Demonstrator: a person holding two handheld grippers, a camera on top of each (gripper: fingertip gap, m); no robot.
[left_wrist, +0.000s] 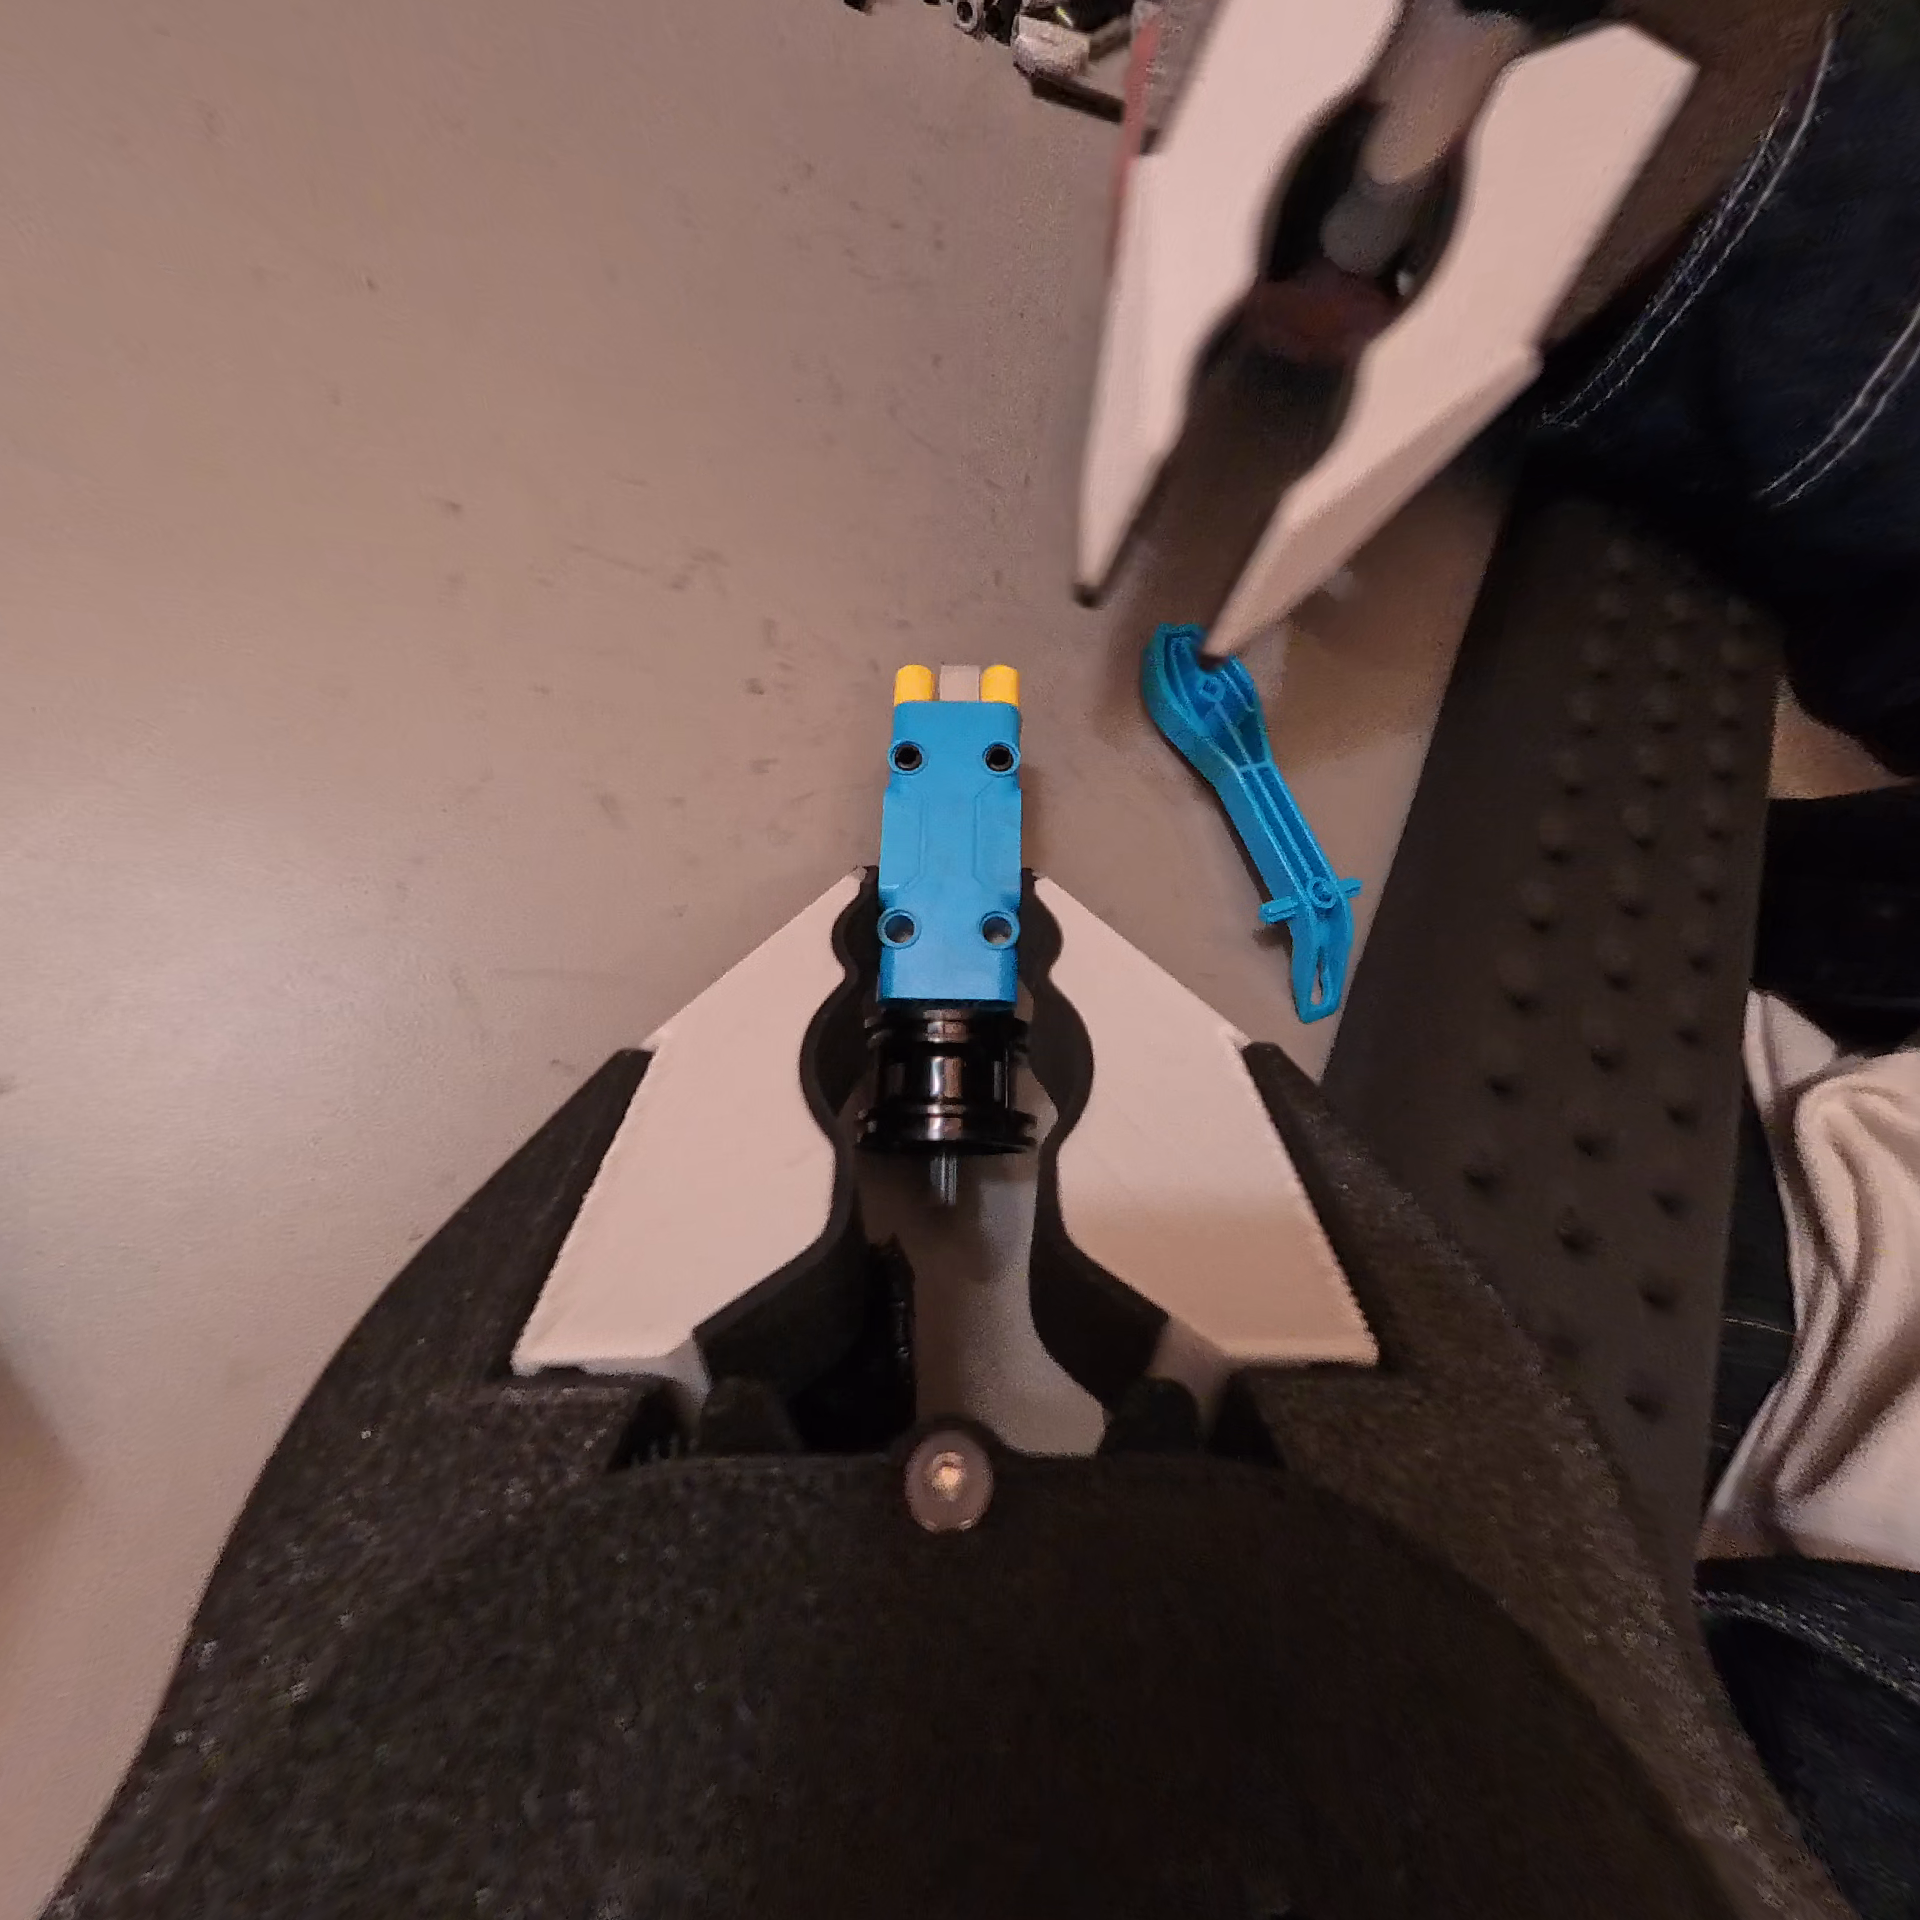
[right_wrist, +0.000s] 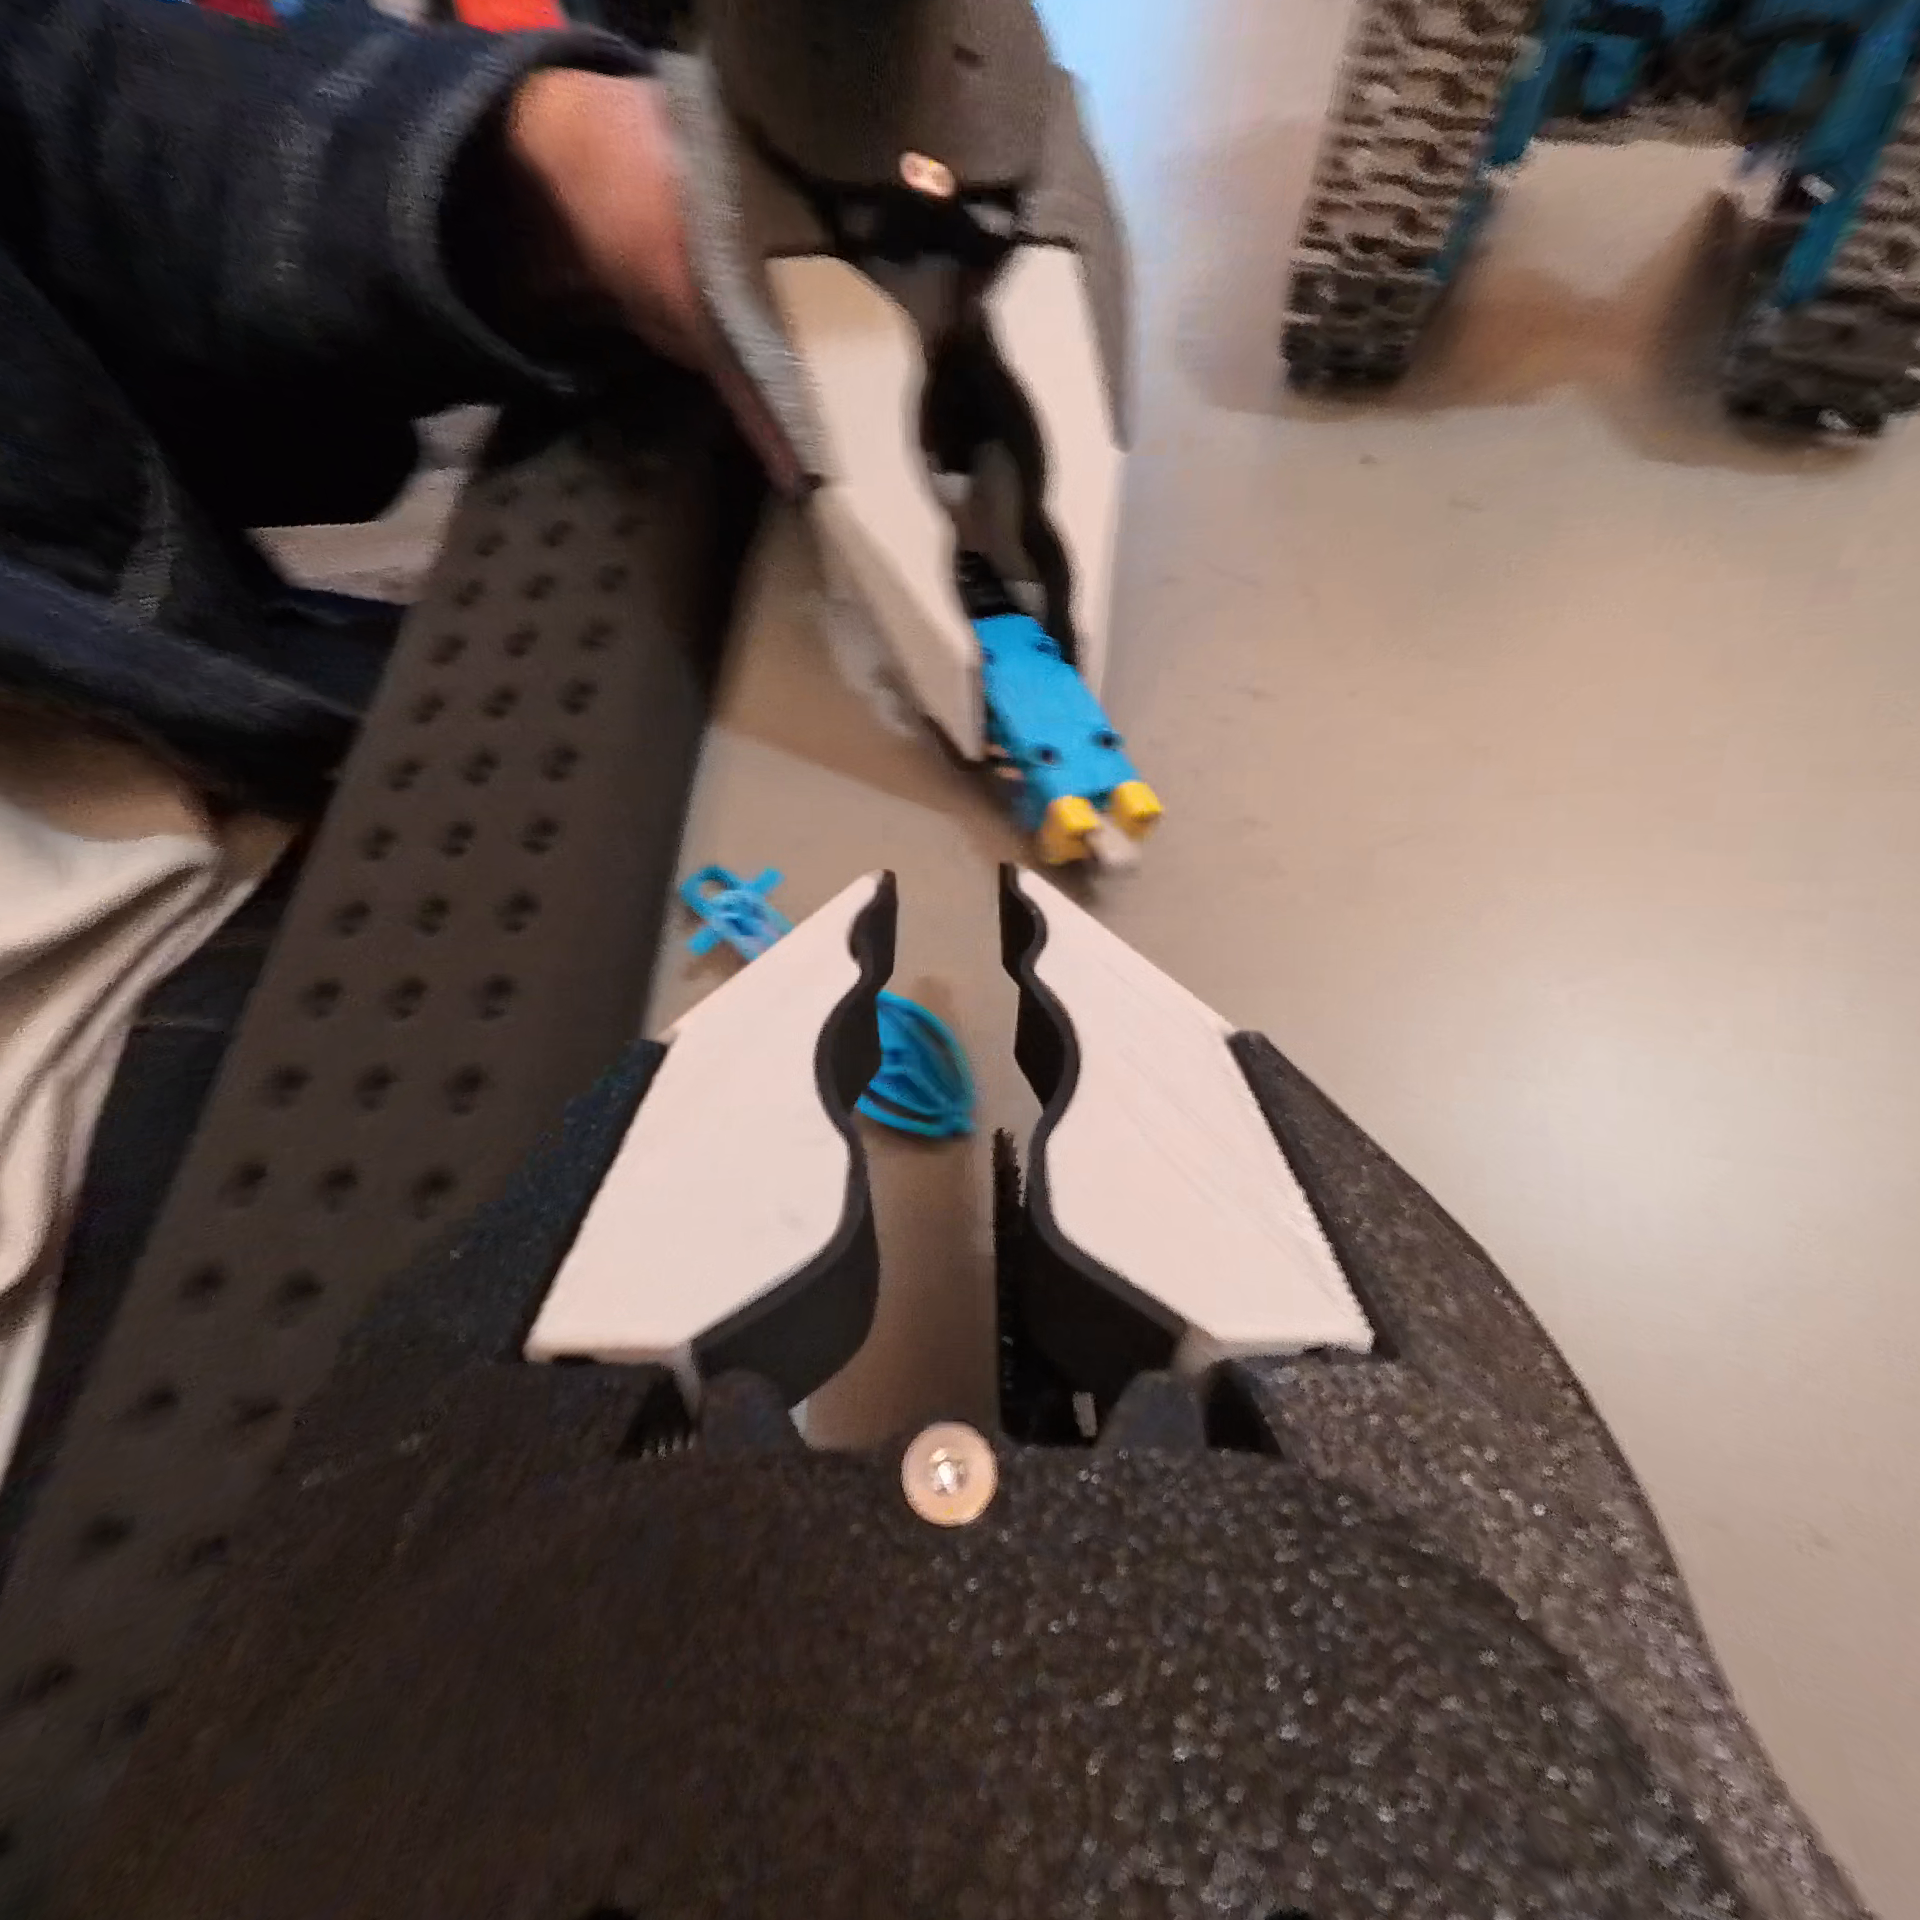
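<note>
Left wrist view: my left fingers (left_wrist: 948, 883) clamp a blue block (left_wrist: 951, 862); right fingers (right_wrist: 945, 894) narrowly apart over a blue lever (left_wrist: 1247, 821). Only right view shows tracked model (right_wrist: 1382, 197).

A pale beige desk (left_wrist: 416, 468) fills both views, its smooth surface marked with faint scuffs and smudges. Along one edge runs a dark panel (right_wrist: 436, 935) dotted with rows of round holes. Light falls evenly, brighter and cooler toward the far side in the right wrist view.
</note>
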